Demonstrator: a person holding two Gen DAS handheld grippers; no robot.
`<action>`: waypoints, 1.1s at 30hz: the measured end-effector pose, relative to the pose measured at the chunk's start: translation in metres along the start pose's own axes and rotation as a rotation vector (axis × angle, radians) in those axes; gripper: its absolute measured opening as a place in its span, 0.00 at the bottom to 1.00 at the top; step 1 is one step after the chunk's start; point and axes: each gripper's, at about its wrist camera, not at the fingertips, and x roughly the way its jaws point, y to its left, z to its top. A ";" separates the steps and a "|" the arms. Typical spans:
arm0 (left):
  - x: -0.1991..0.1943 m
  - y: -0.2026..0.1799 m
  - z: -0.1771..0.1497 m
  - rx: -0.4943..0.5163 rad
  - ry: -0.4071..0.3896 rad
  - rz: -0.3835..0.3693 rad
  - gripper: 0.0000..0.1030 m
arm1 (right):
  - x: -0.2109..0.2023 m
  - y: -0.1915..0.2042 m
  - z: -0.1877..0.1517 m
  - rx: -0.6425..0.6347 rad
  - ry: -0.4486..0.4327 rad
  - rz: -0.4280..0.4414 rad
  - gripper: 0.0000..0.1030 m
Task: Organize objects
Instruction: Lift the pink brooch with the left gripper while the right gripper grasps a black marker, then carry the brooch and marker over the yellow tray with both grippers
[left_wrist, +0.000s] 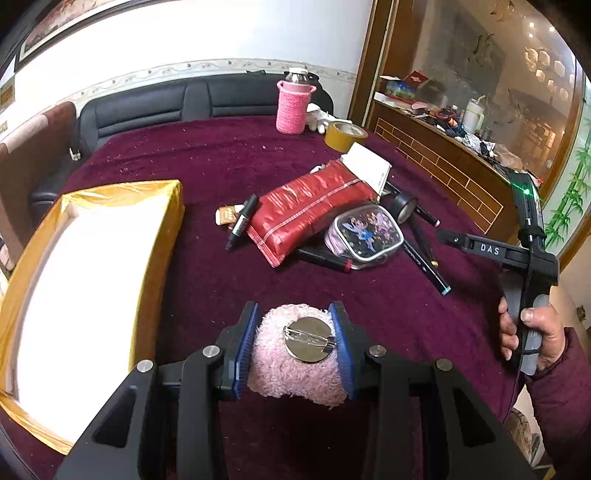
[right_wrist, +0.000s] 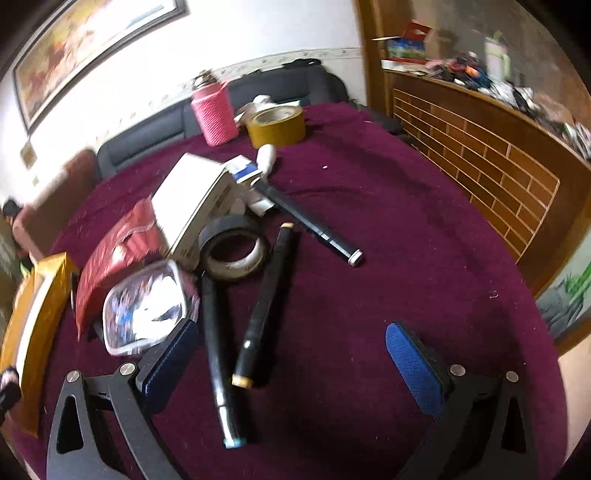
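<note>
The left gripper (left_wrist: 295, 345) has a fluffy pink brooch (left_wrist: 291, 369) squeezed between its blue fingers (left_wrist: 245, 354). The brooch's round metal back and pin face up, and it hangs clear of the maroon cloth on the bench (left_wrist: 207, 266). Just to the left of it sits an open gold box (left_wrist: 162, 229) with a white inside.

Farther back lies a heap: a red padded pouch (left_wrist: 306, 210), a black marker (left_wrist: 242, 221) against the pouch's left edge, a small clear case with a fairy picture (left_wrist: 364, 234) resting against the pouch's right end, a roll of black tape (left_wrist: 404, 206) and a white carton (left_wrist: 369, 170) behind it. A bottle in a pink knitted sleeve (left_wrist: 291, 107) and a roll of yellow tape (left_wrist: 345, 134) stand near the far edge.

The right gripper (right_wrist: 291, 365) hangs over the bench with its fingers (right_wrist: 413, 369) spread wide and nothing between the pads. Below the gap lie two dark markers (right_wrist: 266, 306) side by side on the cloth, not touched. From the left camera, a hand (left_wrist: 532, 332) in a dark red sleeve grips its handle.
</note>
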 end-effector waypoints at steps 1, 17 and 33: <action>0.002 0.000 -0.001 -0.001 0.006 -0.003 0.36 | -0.002 0.006 -0.002 -0.033 0.000 0.000 0.95; 0.020 -0.009 -0.014 0.002 0.063 -0.007 0.37 | 0.046 0.058 -0.006 -0.290 0.126 0.031 0.35; -0.009 -0.001 -0.021 -0.029 0.000 -0.012 0.37 | 0.002 0.029 -0.020 -0.040 0.151 0.227 0.15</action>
